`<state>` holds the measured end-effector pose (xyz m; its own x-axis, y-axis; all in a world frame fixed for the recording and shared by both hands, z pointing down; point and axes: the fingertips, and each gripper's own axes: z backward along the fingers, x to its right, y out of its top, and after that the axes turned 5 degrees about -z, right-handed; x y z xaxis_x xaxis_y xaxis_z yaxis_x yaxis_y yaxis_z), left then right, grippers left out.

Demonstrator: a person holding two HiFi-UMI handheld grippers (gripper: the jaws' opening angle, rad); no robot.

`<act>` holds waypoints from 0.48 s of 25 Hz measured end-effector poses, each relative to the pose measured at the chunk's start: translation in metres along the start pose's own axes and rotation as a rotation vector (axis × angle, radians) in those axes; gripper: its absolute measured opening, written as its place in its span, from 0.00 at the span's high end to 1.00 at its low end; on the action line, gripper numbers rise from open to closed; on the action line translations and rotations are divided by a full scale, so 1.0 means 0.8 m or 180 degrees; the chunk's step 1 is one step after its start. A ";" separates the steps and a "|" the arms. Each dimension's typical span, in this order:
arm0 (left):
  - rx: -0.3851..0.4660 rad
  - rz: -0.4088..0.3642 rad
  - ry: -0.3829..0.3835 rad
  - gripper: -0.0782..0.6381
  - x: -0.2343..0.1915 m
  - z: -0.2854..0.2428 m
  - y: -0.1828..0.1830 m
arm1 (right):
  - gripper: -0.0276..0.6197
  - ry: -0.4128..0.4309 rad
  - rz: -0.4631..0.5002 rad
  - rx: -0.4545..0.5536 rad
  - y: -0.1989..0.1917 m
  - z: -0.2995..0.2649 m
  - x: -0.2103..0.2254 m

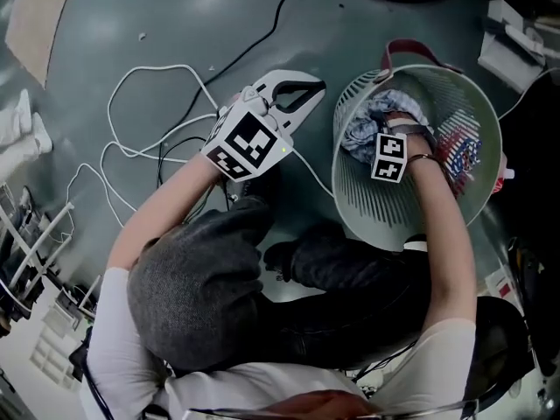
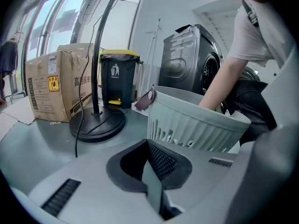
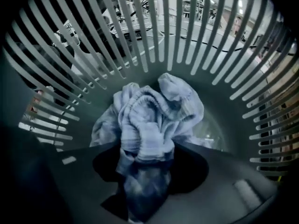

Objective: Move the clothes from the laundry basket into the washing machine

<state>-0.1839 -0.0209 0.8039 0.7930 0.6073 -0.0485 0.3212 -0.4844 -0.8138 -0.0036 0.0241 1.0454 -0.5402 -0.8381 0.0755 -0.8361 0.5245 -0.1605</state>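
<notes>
The pale green slatted laundry basket (image 1: pixel 350 195) stands on the floor in front of the person. My right gripper (image 1: pixel 389 151) reaches straight down into it, the marker cube hiding its tips in the head view. In the right gripper view, that gripper (image 3: pixel 145 171) is shut on a crumpled light blue garment (image 3: pixel 149 120). A red-and-blue patterned garment (image 1: pixel 459 151) lies beside it in the basket. My left gripper (image 1: pixel 315 86) hovers left of the basket, shut and holding nothing. The dark washing machine (image 2: pixel 189 62) stands behind the basket (image 2: pixel 196 125).
White cables (image 1: pixel 149 112) and a black cable (image 1: pixel 280 11) run over the floor on the left. A black bin with a yellow lid (image 2: pixel 119 78), a cardboard box (image 2: pixel 56 85) and a round black stand base (image 2: pixel 98 122) sit near the machine.
</notes>
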 end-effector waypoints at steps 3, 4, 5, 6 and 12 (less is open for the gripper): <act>0.0045 0.0028 0.0041 0.88 -0.009 0.005 0.006 | 0.70 -0.0015 0.0039 -0.0057 0.000 0.002 -0.010; 0.0059 0.0041 0.0058 0.88 -0.012 0.007 0.007 | 0.71 -0.0023 0.0018 -0.0068 0.000 0.003 -0.011; 0.0073 0.0056 0.0080 0.88 -0.015 0.009 0.009 | 0.72 -0.0028 -0.0019 -0.0068 0.000 0.005 -0.012; 0.0086 0.0065 0.0102 0.88 -0.018 0.011 0.011 | 0.73 -0.0028 -0.0071 -0.0057 0.000 0.008 -0.011; 0.0141 0.0041 0.0107 0.88 -0.026 0.008 0.031 | 0.76 -0.0019 -0.0466 0.0062 -0.001 0.048 0.002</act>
<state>-0.1957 -0.0416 0.7812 0.8141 0.5794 -0.0402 0.2882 -0.4631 -0.8381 -0.0003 0.0169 1.0075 -0.4119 -0.9064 0.0936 -0.9040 0.3935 -0.1673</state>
